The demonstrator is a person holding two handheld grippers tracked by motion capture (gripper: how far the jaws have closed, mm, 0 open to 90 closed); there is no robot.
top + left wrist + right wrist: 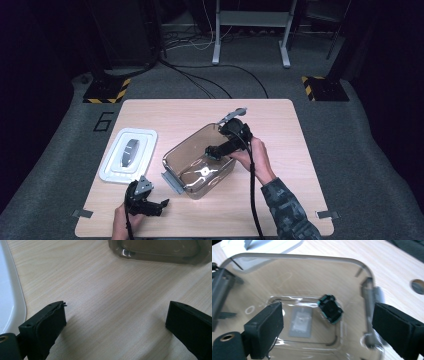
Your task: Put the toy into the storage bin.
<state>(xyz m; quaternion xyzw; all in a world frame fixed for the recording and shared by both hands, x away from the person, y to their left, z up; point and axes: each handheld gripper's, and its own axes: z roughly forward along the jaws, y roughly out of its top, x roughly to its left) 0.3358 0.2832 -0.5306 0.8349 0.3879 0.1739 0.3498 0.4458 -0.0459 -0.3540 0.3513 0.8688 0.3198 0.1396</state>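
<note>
Dim lab floor with cables up top, light wooden table (pixel 280 200) mid-frame. Far left of the high view: white lid (pixel 127 154) lying flat, well apart from the work. Lower left: left gripper (pixel 161 204) parked low over bare wood, jaws spread wide, nothing between them; its own view has the lid edge at far left and the tub base at the top. Centre: clear plastic container (pixel 197 159), grey latch at its lower-left rim. Small black object with teal edging (pixel 331 308) lies on the container floor, beside the moulded centre patch. Right of centre: right gripper (pixel 212 151) sits over the container's right rim, jaws wide apart, holding nothing; the object lies below and between them in the right gripper view. Judgement: the drop-in looks done, so lift the right gripper straight up clear of the rim and don't clip the wall or drag the tub. Left gripper is closest to the lid if capping is next.
</note>
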